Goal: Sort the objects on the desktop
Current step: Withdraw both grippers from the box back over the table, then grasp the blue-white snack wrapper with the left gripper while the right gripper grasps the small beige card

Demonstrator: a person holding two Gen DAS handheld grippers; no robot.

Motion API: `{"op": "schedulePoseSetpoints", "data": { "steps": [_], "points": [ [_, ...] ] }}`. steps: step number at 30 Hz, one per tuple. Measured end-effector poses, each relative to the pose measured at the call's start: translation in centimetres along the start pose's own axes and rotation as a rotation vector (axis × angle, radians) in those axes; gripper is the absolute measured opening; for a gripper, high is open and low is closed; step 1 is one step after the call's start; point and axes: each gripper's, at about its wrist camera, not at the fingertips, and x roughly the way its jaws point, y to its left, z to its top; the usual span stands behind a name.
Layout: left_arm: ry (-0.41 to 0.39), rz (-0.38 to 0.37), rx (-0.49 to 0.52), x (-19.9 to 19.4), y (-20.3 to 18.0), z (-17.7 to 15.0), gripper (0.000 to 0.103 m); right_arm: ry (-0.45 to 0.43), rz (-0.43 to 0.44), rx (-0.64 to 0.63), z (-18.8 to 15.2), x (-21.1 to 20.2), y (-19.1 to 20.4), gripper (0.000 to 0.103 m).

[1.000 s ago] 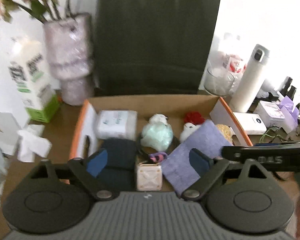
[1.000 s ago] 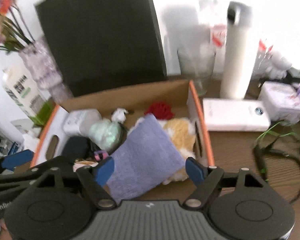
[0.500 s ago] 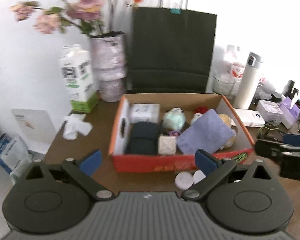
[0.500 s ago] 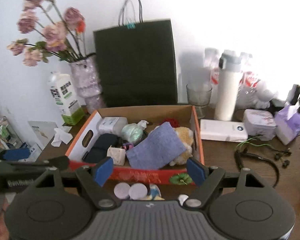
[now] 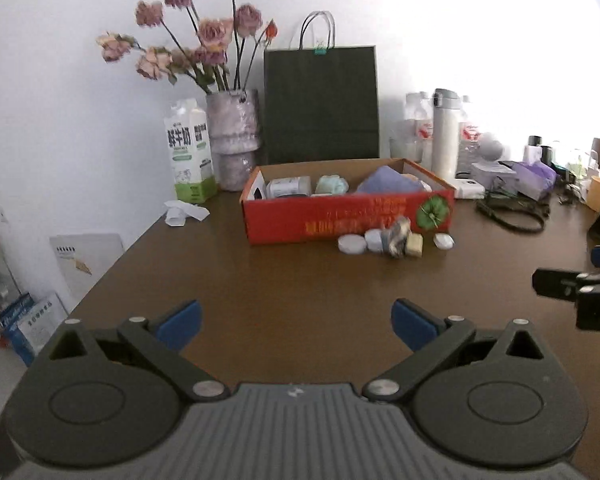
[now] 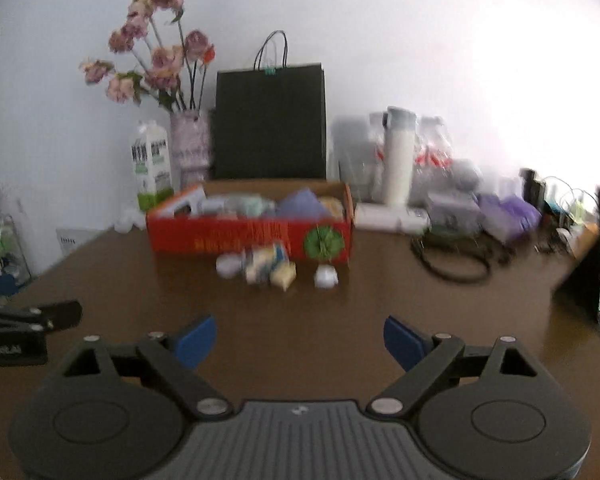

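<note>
Both grippers have drawn well back from the red box (image 5: pixel 348 216) since a second ago, when they hung right over its contents; the box now stands well apart from them across bare counter (image 5: pixel 292 288).

The box sits on the counter directly in front of a dark paper bag (image 5: pixel 320 104). Inside it a purple cloth (image 5: pixel 388 184), a pale green bundle (image 5: pixel 331 185) and a white packet (image 5: pixel 290 187) show above the rim; the rest of the contents is hidden by the front wall. Against the box's front wall, on the counter, lies a cluster of small items (image 5: pixel 392 238): round white pieces, a crumpled wrapper and a tan block, too small to identify further.

To the box's left stand a vase of flowers (image 5: pixel 236 140) and a milk carton (image 5: pixel 189 156), with crumpled white paper (image 5: pixel 184 214) in front of the carton. To the box's right stand a white flask (image 5: pixel 445 136), a white flat case (image 5: pixel 468 190) and a coiled dark cable (image 5: pixel 512 214).

Left gripper (image 5: pixel 296 320): fingers spread wide, nothing between them. Right gripper (image 6: pixel 300 338): fingers wide apart and opening further, nothing between them; this view is blurred. Each gripper shows at the edge of the other's view.
</note>
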Motion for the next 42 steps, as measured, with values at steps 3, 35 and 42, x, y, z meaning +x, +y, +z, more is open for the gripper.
{"op": "schedulePoseSetpoints", "data": {
  "steps": [3,35,42],
  "points": [
    [-0.002,0.014,0.023,-2.0,-0.6,-3.0,0.103,-0.025,0.01,-0.031,-3.5,-2.2,0.9,0.091],
    [0.063,-0.17,-0.033,5.1,-1.5,-0.2,0.103,0.11,0.052,0.005,-4.0,2.8,-0.1,0.072],
    [0.059,-0.264,0.018,14.6,-4.2,5.3,0.086,0.125,0.071,0.001,0.4,10.0,-1.5,0.071]
  ]
}}
